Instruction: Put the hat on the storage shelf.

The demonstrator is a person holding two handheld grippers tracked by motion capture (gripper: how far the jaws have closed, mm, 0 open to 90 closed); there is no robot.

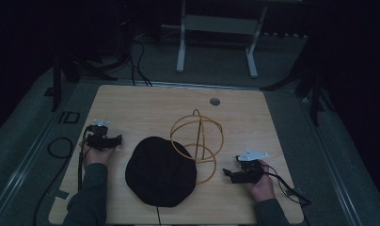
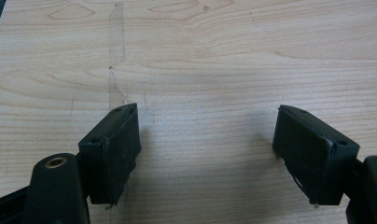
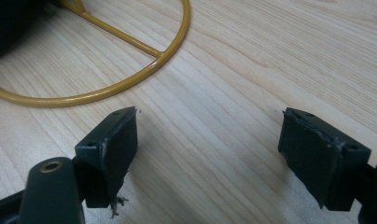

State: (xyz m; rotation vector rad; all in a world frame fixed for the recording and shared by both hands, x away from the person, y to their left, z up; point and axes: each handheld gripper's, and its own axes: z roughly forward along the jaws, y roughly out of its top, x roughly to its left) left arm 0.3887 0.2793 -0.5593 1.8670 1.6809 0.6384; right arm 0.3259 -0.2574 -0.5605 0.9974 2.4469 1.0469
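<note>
Dim room, light wood counter with rounded corners sitting on grey floor. Nearest the person: two sleeved forearms come in from the bottom edge of the high view, one hand on each tool. Left gripper sits at the counter's left side, pointing inward toward the middle; its jaws are spread wide with nothing between them, and the left gripper view has bare wood grain between the two black pads. Right gripper rests at the right front of the counter, grey three-cornered plate on top, cable trailing off to the right; its jaws are also released and empty, pads apart over plain wood. Black hat lies flat at front centre between the two grippers, well apart from the left one, nearer the right one, touched by neither. Just behind and to its right stands the yellow wire stand, a globe of hoops on a ring base; the hat's edge overlaps the ring's left side. Ring base curves just ahead of the right gripper's left pad, close, not touching. Farther back, a small round grommet near the far edge. Beyond the counter: white frame legs and loose dark cables on the floor.
</note>
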